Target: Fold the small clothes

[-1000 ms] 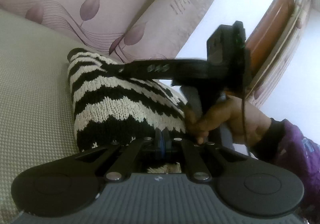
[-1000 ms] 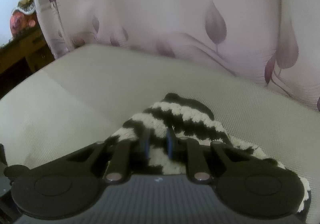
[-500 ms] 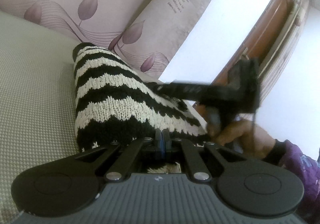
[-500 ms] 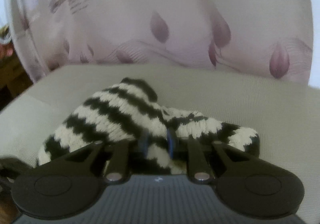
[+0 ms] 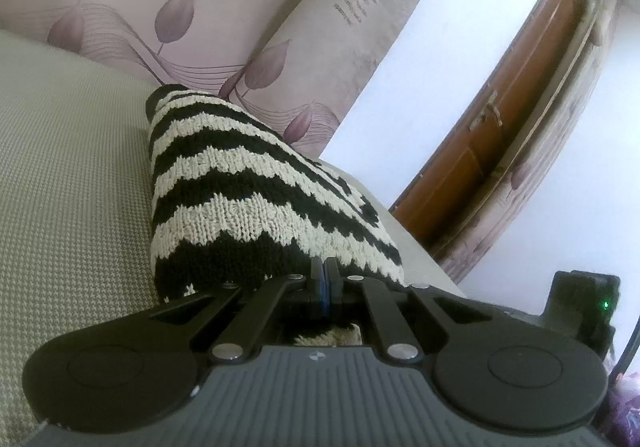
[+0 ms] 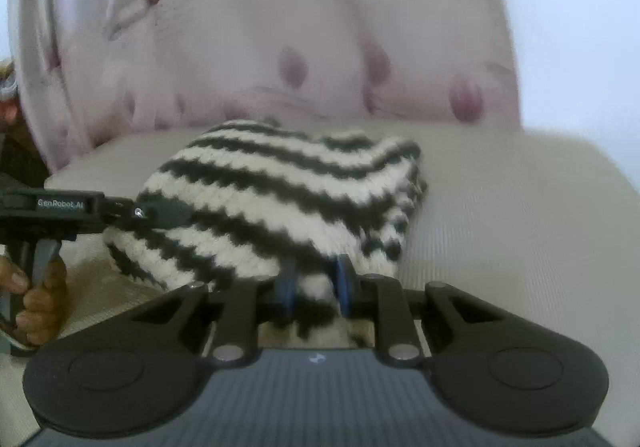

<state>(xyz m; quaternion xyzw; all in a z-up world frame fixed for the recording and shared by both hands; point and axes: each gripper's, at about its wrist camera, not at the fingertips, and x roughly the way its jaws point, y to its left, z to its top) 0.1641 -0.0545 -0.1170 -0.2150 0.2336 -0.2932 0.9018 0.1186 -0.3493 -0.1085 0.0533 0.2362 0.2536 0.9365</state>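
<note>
Striped knit garment (image 5: 248,183) lies doubled on a beige cushion (image 5: 72,175), its near edge clamped in both the left tool (image 5: 324,270) and the right tool (image 6: 314,279).

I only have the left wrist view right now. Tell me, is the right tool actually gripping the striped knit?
Observer: Yes. In the right wrist view the right tool has a bunch of the striped knit pinched between its blue pads, at the near edge.
Operator: Where does my left tool sit from there?
Observer: The left tool comes in level from the left side of that view, with its tips on the knit's left edge.
Operator: Anything else on that side?
Observer: The hand holding the left tool, fingers wrapped round its grey handle.
</note>
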